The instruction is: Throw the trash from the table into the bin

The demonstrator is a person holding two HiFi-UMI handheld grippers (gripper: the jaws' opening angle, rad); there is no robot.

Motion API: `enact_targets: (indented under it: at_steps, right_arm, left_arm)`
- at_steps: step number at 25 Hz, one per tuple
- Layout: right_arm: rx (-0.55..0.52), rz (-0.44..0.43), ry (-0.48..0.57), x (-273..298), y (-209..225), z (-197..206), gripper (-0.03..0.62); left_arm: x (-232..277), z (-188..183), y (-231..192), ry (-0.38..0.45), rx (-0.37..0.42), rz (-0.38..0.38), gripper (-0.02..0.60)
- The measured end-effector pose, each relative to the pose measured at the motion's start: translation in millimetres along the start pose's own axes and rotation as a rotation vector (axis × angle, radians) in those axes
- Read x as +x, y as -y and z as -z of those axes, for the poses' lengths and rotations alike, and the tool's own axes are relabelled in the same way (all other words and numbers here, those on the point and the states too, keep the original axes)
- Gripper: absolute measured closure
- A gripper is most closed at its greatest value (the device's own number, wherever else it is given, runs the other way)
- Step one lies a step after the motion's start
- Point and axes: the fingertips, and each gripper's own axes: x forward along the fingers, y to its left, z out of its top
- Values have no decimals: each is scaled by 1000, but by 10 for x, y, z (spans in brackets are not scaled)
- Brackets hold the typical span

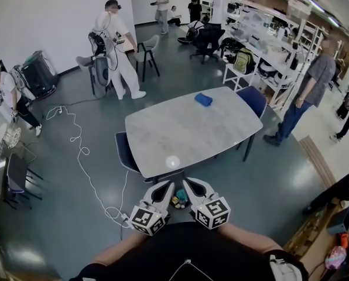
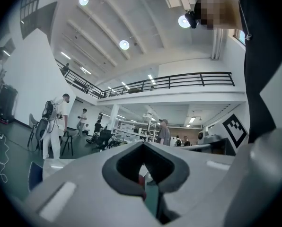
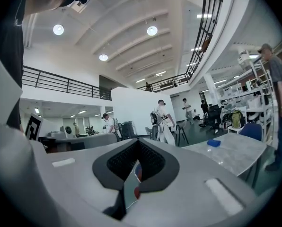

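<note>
Both closed and empty, the left tongs [image 1: 166, 186] and right tongs [image 1: 188, 184] hung near the body; the blue item [image 1: 203, 99] on the table [image 1: 180, 134] likely needed reaching next.

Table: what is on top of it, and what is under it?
On the table lies one blue thing. A chair pokes out from under its left edge; the top hides the rest beneath.

1 table [image 1: 186, 134]; 1 blue obj [image 1: 203, 99]; 2 grippers – left gripper [image 1: 165, 187], right gripper [image 1: 191, 186].
</note>
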Motion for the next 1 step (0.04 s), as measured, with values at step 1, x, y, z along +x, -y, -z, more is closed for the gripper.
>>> enact_targets:
  at_steps: [1]
  right_arm:
    - [-2,2,0,-4,12,-19,568]
  left_arm:
    - [22,-6,4,-2,-1,0,581]
